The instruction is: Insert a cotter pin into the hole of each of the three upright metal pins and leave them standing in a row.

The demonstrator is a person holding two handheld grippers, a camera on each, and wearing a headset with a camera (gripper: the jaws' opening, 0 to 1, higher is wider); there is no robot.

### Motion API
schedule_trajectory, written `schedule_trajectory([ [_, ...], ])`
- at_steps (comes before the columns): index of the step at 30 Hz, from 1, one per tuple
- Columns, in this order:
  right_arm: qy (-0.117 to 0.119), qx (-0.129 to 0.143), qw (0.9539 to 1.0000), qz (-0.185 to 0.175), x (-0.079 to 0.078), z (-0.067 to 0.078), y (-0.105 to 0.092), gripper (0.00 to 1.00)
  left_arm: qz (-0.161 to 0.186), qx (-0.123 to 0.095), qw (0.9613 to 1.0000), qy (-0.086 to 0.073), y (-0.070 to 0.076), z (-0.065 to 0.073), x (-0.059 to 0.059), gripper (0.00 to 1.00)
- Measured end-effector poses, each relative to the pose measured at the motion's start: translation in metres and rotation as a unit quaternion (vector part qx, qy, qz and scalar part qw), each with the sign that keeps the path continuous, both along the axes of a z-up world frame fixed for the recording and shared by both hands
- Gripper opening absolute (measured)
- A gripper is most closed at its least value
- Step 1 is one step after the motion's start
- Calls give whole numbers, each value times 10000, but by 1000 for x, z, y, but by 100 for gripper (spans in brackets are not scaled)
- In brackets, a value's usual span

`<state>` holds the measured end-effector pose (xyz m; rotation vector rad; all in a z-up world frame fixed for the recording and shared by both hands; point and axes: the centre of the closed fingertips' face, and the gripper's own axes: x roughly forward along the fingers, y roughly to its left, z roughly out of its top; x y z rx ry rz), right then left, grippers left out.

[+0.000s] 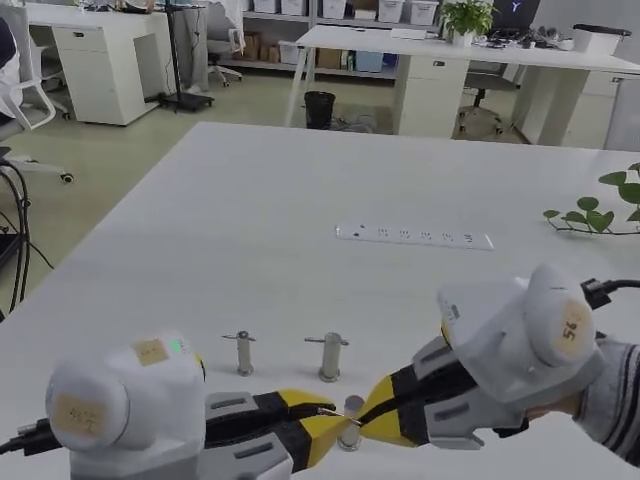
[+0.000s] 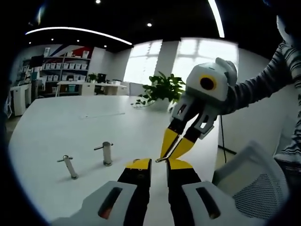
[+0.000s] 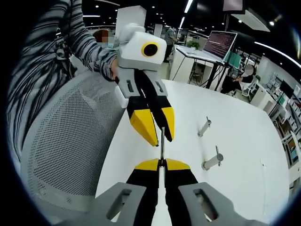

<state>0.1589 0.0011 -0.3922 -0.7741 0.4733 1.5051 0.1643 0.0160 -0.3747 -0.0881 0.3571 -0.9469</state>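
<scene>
White worktop point(image 1: 300, 220), mostly bare; a power strip point(image 1: 415, 237) lies well behind the work. Three upright metal pins stand in a row near the front edge. The far-left pin point(image 1: 243, 353) and the middle pin point(image 1: 330, 357) each carry a cross-piece through the head, so I judge those two done. The third pin point(image 1: 350, 436) stands at the right end of the row, and both tools meet at it. On the right tool point(image 3: 161, 165) the jaws are together, clamped on a cotter pin point(image 3: 162, 143), a thin rod that sticks straight out ahead of the tips. It appears to be held by its tail so the free end can be fed into the hole. The left tool point(image 1: 325, 433) comes in from the opposite side, tips close to each other and right at the third pin, most likely to steady it against tipping. Whether they actually pinch it I cannot tell; the contact is hidden. In the right gripper view the cotter pin's free end reaches up between the left tool's yellow tips. Step in hand, by my reading: threading this cotter pin. Whether it has entered the hole is too small to see.
</scene>
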Motion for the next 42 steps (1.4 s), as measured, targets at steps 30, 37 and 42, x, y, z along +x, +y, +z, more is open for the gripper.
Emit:
schedule_trajectory([
  [30,-500,-1087,9915,-502,48,-56,-55,0,824,1119,9903,64,-14,-61,46,21],
  [37,-412,-1002,9927,-525,52,-59,-51,0,915,1154,9888,226,-19,-72,51,20],
  [42,-422,-1001,9930,-464,54,-60,-49,0,1014,1058,9883,410,-22,-78,53,18],
])
